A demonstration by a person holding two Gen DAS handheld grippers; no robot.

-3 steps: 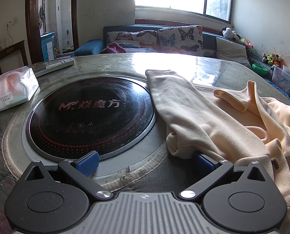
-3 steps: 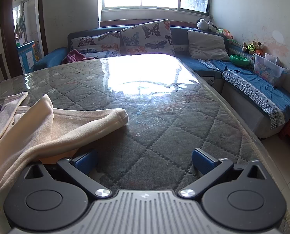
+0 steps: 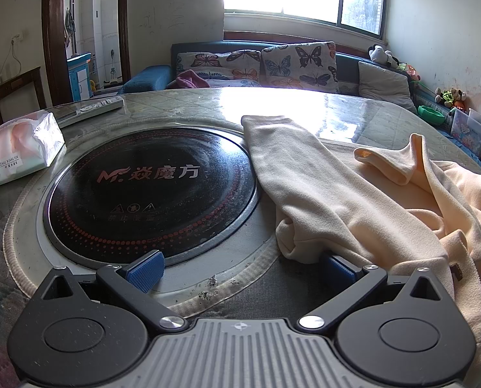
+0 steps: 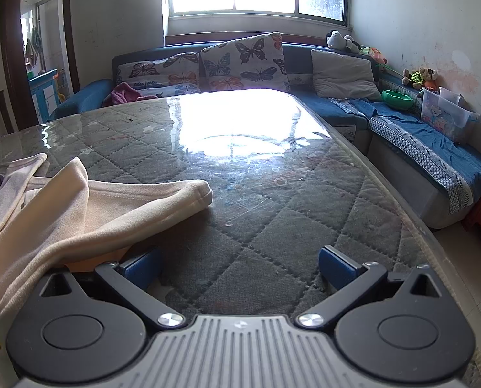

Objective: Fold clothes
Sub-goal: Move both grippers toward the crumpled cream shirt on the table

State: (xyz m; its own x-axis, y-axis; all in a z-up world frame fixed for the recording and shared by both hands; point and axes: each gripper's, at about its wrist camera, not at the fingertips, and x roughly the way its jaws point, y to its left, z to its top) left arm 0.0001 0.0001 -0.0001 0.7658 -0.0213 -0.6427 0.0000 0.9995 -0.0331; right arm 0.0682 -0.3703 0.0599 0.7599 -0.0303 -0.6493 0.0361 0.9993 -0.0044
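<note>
Cream fleece garment (image 3: 363, 200) lies crumpled on the quilted table (image 4: 272, 220) w/ glass top, just right of the black induction hob (image 3: 150, 190); one sleeve (image 3: 272, 139) runs along the hob's right rim toward the window, the other sleeve (image 4: 163, 200) stretches away from the hob over bare quilt.

Left gripper (image 3: 240, 266) is spread wide, low at the table's near edge in front of the hob; its right finger (image 3: 336, 265) is tucked under the garment's hem, its left finger (image 3: 145, 266) sits over the hob's rim, nothing pinched. Right gripper (image 4: 240, 263) also spread wide, on the garment's far side from the hob; cloth drapes over its left finger (image 4: 143, 266), other one over bare quilt.

Vs 0.1 s ago: basically no change — cloth folds and both grippers sit the same. Prob. means grasp not begun; folding looks at its start, garment needs flattening first.

Tissue pack (image 3: 20, 152) and remote (image 3: 101, 105) sit left of / beyond the hob, well apart from the cloth.
</note>
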